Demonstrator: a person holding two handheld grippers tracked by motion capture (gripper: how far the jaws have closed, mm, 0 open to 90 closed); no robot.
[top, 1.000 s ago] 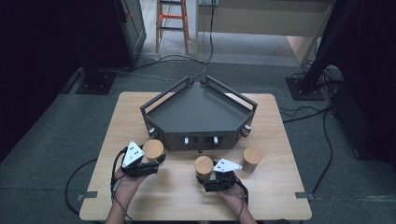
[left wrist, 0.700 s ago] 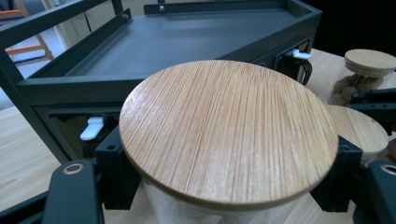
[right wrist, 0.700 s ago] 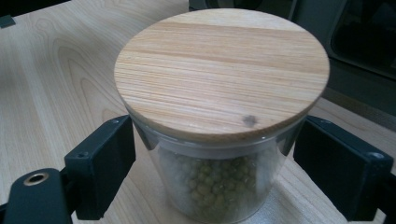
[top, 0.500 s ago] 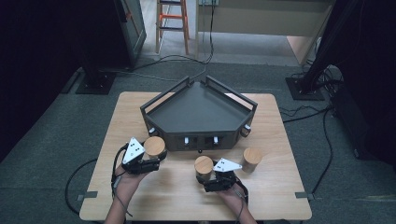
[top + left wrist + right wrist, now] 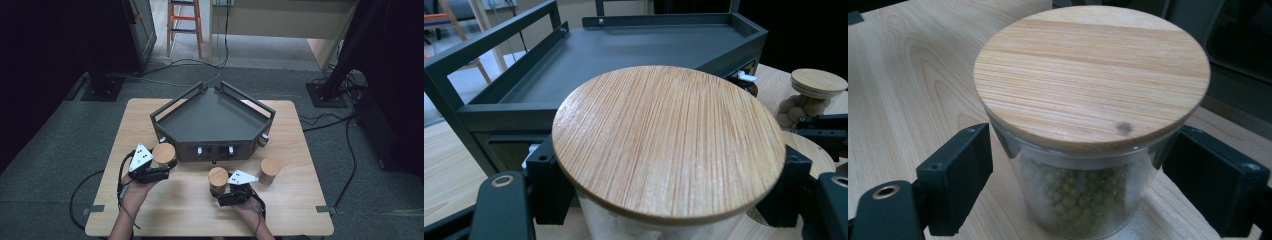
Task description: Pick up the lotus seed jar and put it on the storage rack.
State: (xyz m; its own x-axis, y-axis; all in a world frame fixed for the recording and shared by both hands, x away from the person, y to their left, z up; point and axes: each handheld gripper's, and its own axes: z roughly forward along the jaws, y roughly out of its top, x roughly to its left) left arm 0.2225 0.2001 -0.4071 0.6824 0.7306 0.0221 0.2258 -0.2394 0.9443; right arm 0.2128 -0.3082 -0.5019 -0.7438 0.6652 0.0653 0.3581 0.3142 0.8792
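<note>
In the left gripper view, a glass jar with a round bamboo lid point(image 5: 669, 145) sits between my left gripper's point(image 5: 666, 187) black jaws, which press its sides just under the lid. From above, this jar point(image 5: 164, 152) is at the dark tray's front left corner, and the left gripper point(image 5: 162, 162) is shut on it. A second jar point(image 5: 1083, 200), filled with green peas, stands on the table between the right gripper's point(image 5: 1083, 182) jaws, with a thin gap at the left pad point(image 5: 960, 175). That jar point(image 5: 218, 177) and the right gripper point(image 5: 219, 188) are near the table's front middle.
A dark five-sided metal tray point(image 5: 215, 120) with raised rails and small front knobs takes up the table's middle and back. A third lidded jar point(image 5: 270, 171), holding brown round pieces point(image 5: 791, 105), stands right of the right gripper. Cables trail off the wooden table point(image 5: 300, 210).
The left gripper and its jar have crept slightly toward the tray. The right gripper and the pea jar have stayed put.
</note>
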